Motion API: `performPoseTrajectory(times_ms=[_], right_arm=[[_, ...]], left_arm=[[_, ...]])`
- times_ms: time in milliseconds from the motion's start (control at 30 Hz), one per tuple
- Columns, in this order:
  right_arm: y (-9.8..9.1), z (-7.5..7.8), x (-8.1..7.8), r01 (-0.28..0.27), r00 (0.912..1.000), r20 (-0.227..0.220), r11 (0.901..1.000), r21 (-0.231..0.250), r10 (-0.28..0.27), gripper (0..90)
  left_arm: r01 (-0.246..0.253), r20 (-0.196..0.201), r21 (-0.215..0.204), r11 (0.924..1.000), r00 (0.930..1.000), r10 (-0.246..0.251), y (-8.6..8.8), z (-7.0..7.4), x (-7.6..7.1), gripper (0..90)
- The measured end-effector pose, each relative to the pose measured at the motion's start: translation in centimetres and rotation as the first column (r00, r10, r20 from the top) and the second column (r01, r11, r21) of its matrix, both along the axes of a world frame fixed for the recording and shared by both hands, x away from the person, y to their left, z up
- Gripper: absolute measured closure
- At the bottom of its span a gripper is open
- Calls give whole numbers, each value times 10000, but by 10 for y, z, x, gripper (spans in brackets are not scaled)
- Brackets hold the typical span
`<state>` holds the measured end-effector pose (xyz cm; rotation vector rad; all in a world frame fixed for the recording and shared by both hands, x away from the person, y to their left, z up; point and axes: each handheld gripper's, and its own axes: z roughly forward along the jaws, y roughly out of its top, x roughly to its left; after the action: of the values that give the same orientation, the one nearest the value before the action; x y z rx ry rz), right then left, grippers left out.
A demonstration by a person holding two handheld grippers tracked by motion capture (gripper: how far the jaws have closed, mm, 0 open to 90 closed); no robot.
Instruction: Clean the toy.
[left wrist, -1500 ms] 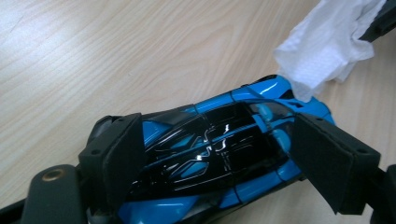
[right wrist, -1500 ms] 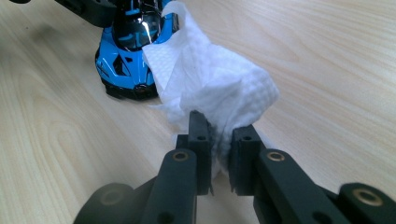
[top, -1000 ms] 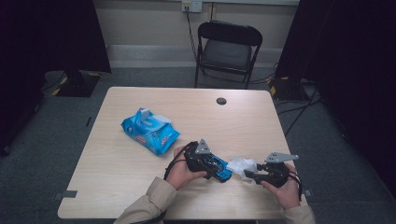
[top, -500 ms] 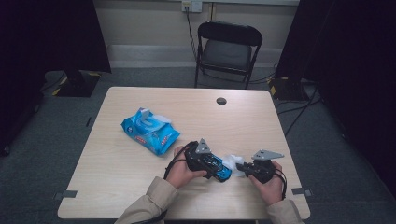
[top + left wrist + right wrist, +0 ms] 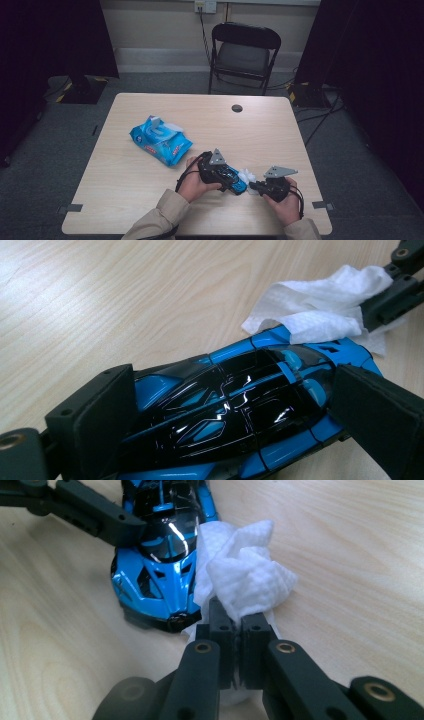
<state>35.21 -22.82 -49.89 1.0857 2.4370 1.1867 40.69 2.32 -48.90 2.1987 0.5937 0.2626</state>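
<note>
- Two grippers near bench's near edge: left gripper (image 5: 231, 176) clamping blue toy car (image 5: 235, 410); right gripper (image 5: 232, 625), just closed, pinching white wipe (image 5: 245, 575).
- Blue wipes pack (image 5: 161, 140) mid-bench, print unreadable.

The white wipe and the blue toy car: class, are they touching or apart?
Touching. In the right gripper view the white wipe presses against the blue toy car along its side, with no gap between them.

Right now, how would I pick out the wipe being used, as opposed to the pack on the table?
Start at the wooden table and go to its near right part, where the two grippers meet. Between them lies a shiny blue and black toy car; the wipe is the crumpled white sheet against its nose, pinched in the right gripper. The blue wipes pack lies apart, farther left.
</note>
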Motion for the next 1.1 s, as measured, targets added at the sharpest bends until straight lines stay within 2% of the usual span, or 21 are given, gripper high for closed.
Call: performPoseTrajectory(times_ms=[300, 400, 467, 533, 633, 667, 767, 1100], right_arm=[[1, 1, -9, -471, 9982, -353, 9988, 157, 476, 879], [1, 2, -13, -744, 9958, -521, 9968, 285, 758, 879], [3, 2, -15, -1024, 9925, -634, 9941, 354, 1045, 880], [4, 2, -15, -1073, 9920, -628, 9937, 319, 1091, 880], [6, 2, -16, -1301, 9880, -782, 9907, 408, 1330, 881], [9, 0, -17, -1647, 9796, -1040, 9835, 747, 1720, 882], [17, 2, -19, -1719, 9806, -870, 9840, 475, 1755, 881], [22, -1, -19, -1814, 9788, -836, 9810, 681, 1868, 881]], left_arm=[[-4, -37, 89, 10000, 10000, 4, -1, 1, 0, 46], [-15, -10, 29, 10000, 10000, 15, -1, 0, 0, 46], [-13, -36, 135, 9999, 10000, 13, -1, 1, 0, 46], [-43, -66, 156, 9999, 10000, 44, -2, 1, 0, 46], [-69, -79, 191, 9998, 9999, 71, -2, 2, 0, 46], [-67, -77, 169, 9998, 9999, 68, -2, 2, 0, 46], [-83, -38, 155, 9998, 10000, 83, -2, 1, -1, 46], [-70, 3, 160, 9998, 10000, 70, -3, 2, -2, 52]])
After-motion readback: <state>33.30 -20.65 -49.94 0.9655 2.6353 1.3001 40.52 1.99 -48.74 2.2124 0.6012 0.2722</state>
